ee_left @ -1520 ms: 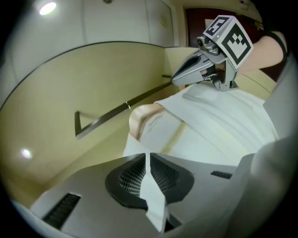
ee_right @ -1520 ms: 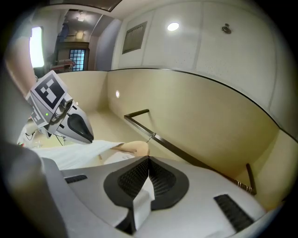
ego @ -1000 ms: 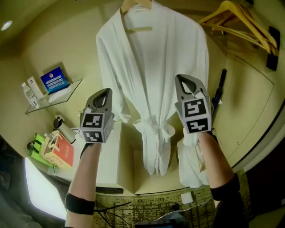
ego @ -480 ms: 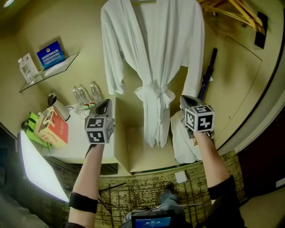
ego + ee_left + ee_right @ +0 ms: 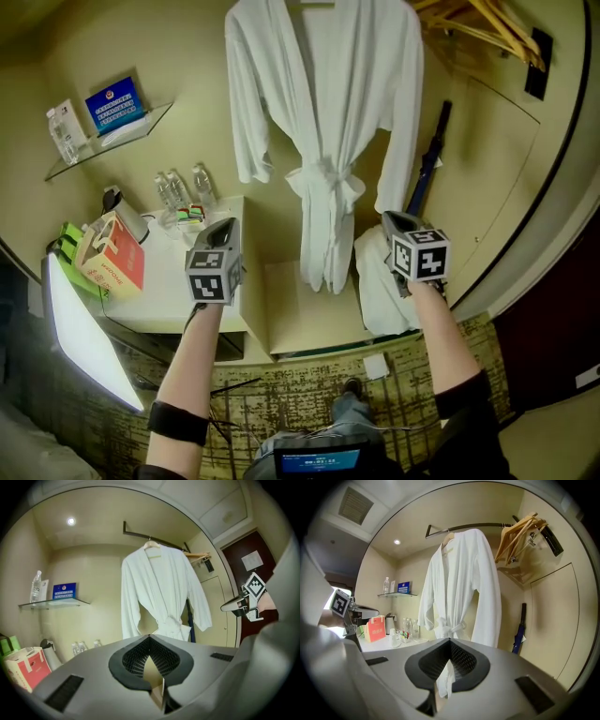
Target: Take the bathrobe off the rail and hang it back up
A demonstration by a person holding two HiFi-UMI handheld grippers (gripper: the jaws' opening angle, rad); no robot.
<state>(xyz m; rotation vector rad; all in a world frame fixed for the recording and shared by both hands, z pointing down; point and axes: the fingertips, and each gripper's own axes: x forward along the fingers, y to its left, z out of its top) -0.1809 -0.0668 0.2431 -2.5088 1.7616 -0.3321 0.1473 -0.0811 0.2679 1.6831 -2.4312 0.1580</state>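
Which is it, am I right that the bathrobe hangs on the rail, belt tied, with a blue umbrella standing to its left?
Not quite: the bathrobe hangs on the rail, belt tied, but the blue umbrella stands to its right, as the head view shows.

- Hotel-room wardrobe nook: white towelling bathrobe (image 5: pixel 323 141) on a dark metal rail (image 5: pixel 487 525), spare wooden hangers (image 5: pixel 514 537) beside it.
- On a white counter (image 5: pixel 173 295), small clear water bottles (image 5: pixel 178 190); glass wall shelf (image 5: pixel 111 141); patterned carpet (image 5: pixel 281 398).

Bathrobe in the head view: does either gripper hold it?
No, the bathrobe hangs free, and the left gripper and right gripper apart from it are shut and empty.
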